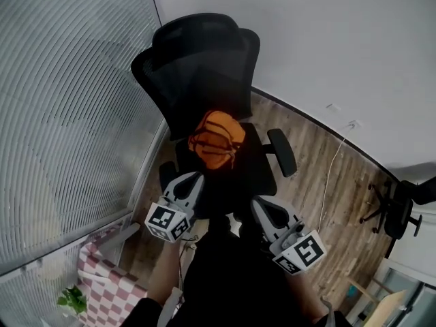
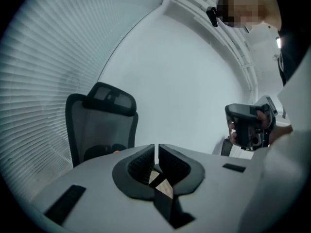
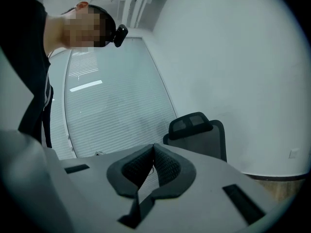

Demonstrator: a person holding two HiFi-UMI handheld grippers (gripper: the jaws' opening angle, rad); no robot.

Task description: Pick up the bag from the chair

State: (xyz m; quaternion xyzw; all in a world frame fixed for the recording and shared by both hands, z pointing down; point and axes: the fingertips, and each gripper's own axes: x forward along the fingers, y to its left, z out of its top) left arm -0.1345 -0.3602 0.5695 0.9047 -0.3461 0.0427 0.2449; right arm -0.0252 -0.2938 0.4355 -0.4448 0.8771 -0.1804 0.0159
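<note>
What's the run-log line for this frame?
phase: pre-grasp | bag: orange, on chair seat, untouched | left gripper: shut, empty, short of bag | right gripper: shut, empty

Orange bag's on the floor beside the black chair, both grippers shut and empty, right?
Not the floor: the head view shows the orange bag on the seat of the black chair. The left gripper and right gripper are shut and empty.

Diffuse, cool daylight comes through the blinds (image 1: 68, 114) at left, shadows are soft, the black chair (image 1: 204, 73) shows little detail, all three views bend strongly at the edges, and the gripper views have dark vignetted corners and a soft, dim near foreground.
</note>
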